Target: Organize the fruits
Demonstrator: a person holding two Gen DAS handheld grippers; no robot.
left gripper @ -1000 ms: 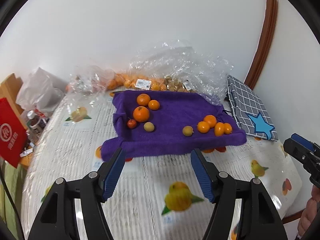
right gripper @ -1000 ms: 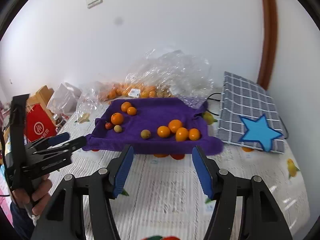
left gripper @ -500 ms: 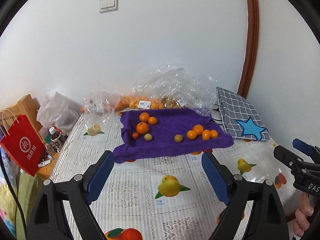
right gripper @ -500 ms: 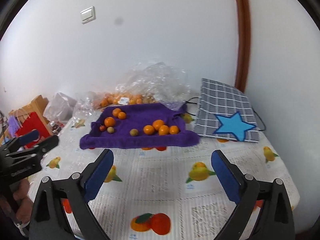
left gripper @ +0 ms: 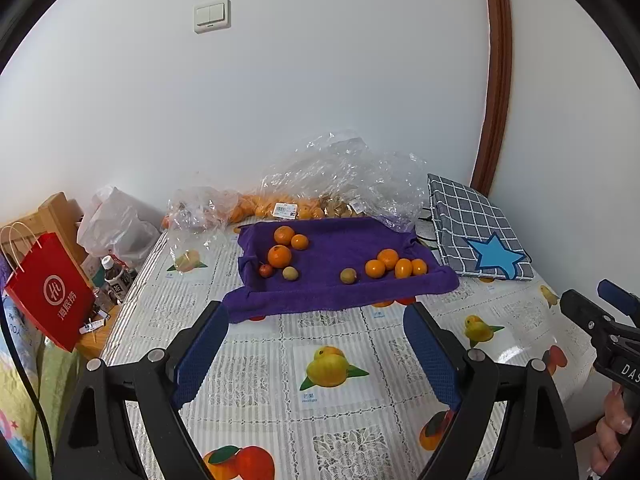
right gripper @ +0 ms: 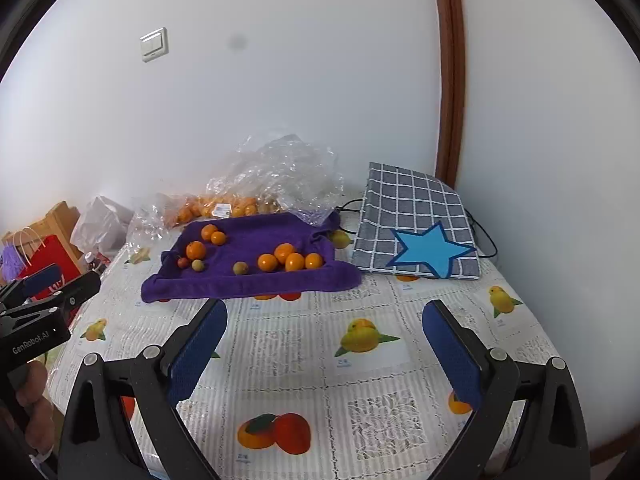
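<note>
Both claws, left claw and right claw, gape wide, empty.

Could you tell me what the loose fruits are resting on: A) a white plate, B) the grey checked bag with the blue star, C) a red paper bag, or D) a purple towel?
D: the oranges and smaller fruits lie on the purple towel spread over the table.
</note>
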